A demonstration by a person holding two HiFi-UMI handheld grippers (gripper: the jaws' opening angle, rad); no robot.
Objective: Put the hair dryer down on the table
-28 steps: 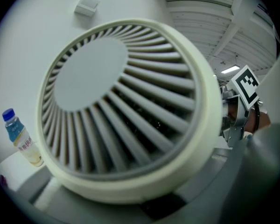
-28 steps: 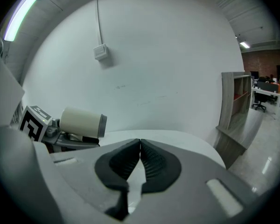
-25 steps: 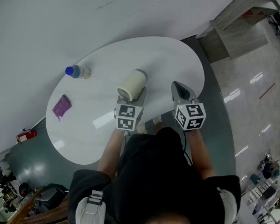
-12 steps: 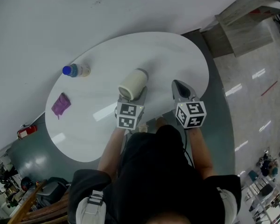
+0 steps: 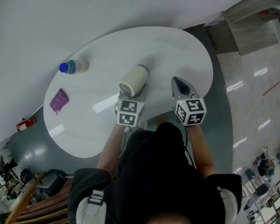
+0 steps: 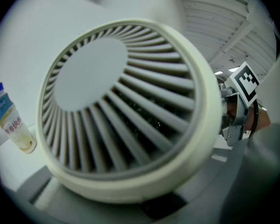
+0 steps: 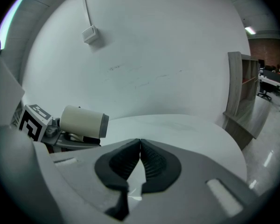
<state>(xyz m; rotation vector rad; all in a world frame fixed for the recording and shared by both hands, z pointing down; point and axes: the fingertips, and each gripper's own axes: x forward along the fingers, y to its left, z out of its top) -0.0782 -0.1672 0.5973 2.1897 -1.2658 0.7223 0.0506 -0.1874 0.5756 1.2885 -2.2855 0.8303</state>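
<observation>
Over the white oval table (image 5: 168, 50), the cream round-barrelled hair dryer (image 5: 133, 80) sits clamped in the left gripper (image 5: 138, 93), the right gripper (image 7: 140, 148) is closed and empty, and far left lie a blue-capped bottle (image 5: 73, 66), its red label illegible, and a purple cloth (image 5: 59, 100).

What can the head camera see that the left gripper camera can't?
Only the head view shows the person's arms and the red fire extinguisher on the floor. Only the left gripper view shows, up close, the slats of the grille at the end of the hair dryer. Both show the hair dryer, the blue-capped bottle and at least part of the right gripper.
</observation>
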